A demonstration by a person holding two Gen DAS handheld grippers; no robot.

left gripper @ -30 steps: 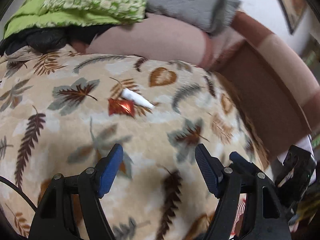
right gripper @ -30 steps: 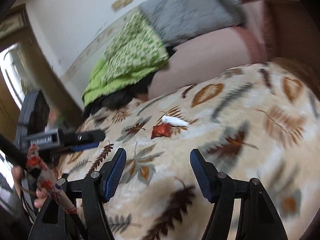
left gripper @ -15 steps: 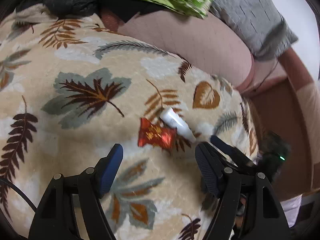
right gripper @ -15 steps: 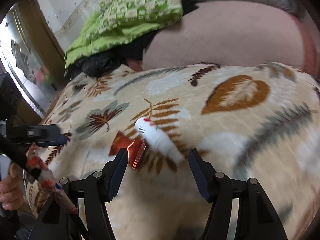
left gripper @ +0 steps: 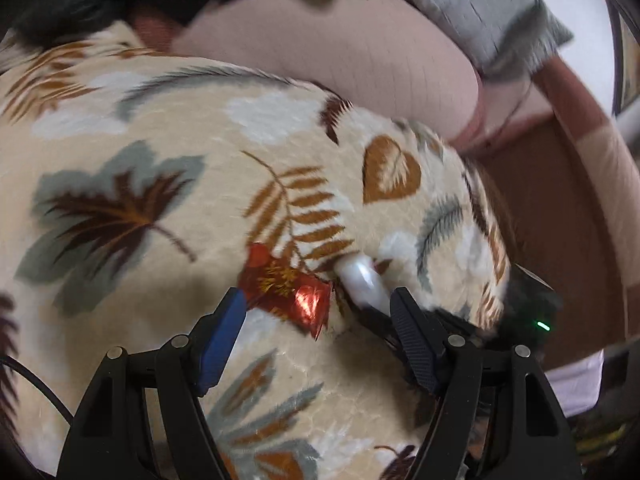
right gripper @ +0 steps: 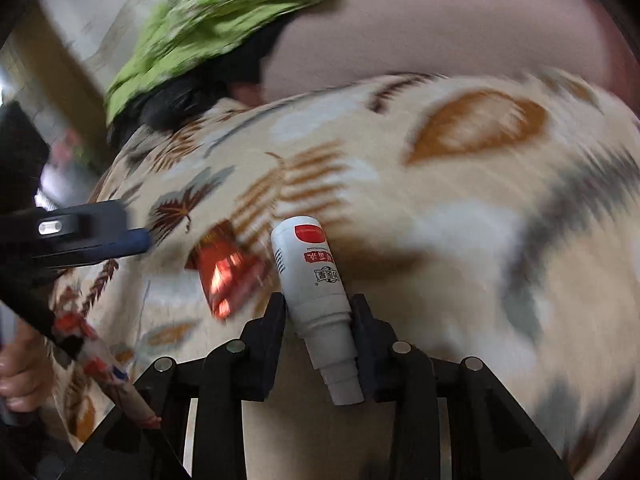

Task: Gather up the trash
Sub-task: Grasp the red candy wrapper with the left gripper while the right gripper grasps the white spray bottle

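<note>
A crumpled red foil wrapper [left gripper: 286,290] lies on the leaf-patterned blanket [left gripper: 160,184], right between the tips of my open left gripper [left gripper: 316,308]. Beside it is a small white bottle [left gripper: 362,282] with a red label. In the right wrist view that white bottle [right gripper: 316,284] sits between the fingers of my right gripper [right gripper: 318,312], which has shut on its lower body. The red wrapper [right gripper: 226,270] lies just left of the bottle there. The left gripper's blue-padded finger [right gripper: 132,242] shows at the left edge.
A pink cushion [left gripper: 340,52], a green patterned cloth [right gripper: 224,16] and a grey cloth [left gripper: 480,8] lie at the back. A brown sofa arm [left gripper: 560,208] rises on the right. A hand [right gripper: 20,380] holds the left tool, with a red-patterned strip [right gripper: 104,372] hanging nearby.
Both grippers moved in toward the trash. The right gripper went from open to shut on the white bottle. The left gripper came down around the red wrapper, still open.
</note>
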